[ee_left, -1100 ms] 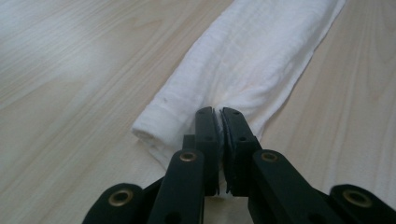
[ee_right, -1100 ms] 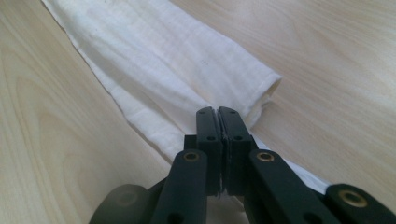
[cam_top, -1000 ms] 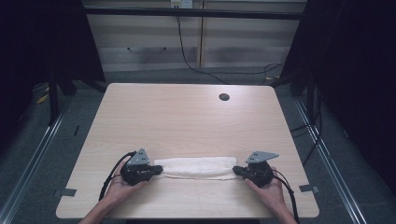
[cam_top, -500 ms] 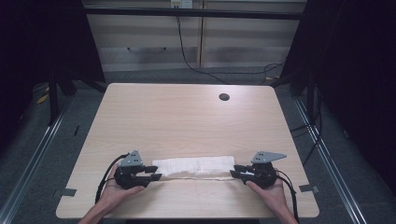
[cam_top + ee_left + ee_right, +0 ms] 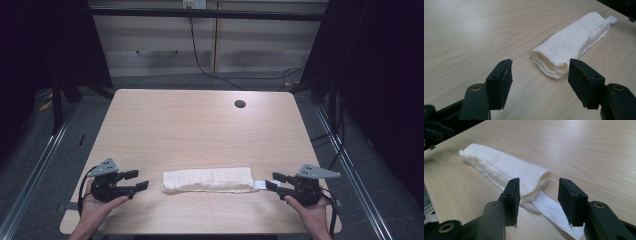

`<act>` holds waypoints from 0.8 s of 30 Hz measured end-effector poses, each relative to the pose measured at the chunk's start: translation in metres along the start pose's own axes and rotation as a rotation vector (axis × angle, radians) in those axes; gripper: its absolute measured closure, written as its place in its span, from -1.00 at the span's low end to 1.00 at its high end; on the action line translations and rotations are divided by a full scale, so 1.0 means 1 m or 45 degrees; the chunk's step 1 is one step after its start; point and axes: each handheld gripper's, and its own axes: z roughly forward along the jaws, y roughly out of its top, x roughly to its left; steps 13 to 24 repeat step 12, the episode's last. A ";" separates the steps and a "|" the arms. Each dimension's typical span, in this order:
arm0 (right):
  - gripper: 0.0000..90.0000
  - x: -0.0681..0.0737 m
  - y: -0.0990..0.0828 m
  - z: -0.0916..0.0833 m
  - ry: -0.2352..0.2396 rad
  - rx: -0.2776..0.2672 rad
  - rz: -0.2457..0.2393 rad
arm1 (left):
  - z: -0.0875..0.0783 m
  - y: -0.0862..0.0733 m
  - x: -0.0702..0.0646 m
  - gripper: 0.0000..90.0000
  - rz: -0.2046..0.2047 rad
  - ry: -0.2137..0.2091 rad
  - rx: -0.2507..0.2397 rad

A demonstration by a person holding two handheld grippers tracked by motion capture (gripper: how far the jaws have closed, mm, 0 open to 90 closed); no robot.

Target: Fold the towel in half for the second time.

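On table [image 5: 200,125]: folded towel [image 5: 207,179]; both hand-held grippers just opened, empty.

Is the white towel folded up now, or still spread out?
Folded. The white towel lies as a narrow strip near the front edge of the table, stacked layers showing at its end, a tag poking out at the other end.

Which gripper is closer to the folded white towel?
Right. The right gripper sits at the towel's label end; the left gripper is off its other end, with a gap.
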 end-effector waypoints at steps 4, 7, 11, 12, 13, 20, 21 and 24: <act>0.04 -0.013 -0.008 -0.008 -0.072 -0.025 0.041 | -0.004 -0.010 0.011 -0.40 -0.064 0.071 0.014; -0.03 -0.021 -0.015 -0.012 -0.121 -0.045 0.081 | -0.002 -0.016 0.014 -0.45 -0.107 0.079 0.029; -0.12 -0.026 -0.019 -0.014 -0.169 -0.049 0.108 | 0.005 -0.022 0.015 -0.62 -0.101 0.078 0.066; -0.13 -0.028 -0.019 -0.014 -0.173 -0.048 0.114 | 0.005 -0.022 0.015 -0.65 -0.101 0.078 0.066; -0.13 -0.028 -0.019 -0.014 -0.173 -0.048 0.114 | 0.005 -0.022 0.015 -0.65 -0.101 0.078 0.066; -0.13 -0.028 -0.019 -0.014 -0.173 -0.048 0.114 | 0.005 -0.022 0.015 -0.65 -0.101 0.078 0.066; -0.13 -0.028 -0.019 -0.014 -0.173 -0.048 0.114 | 0.005 -0.022 0.015 -0.65 -0.101 0.078 0.066; -0.13 -0.028 -0.019 -0.014 -0.173 -0.048 0.114 | 0.005 -0.022 0.015 -0.65 -0.101 0.078 0.066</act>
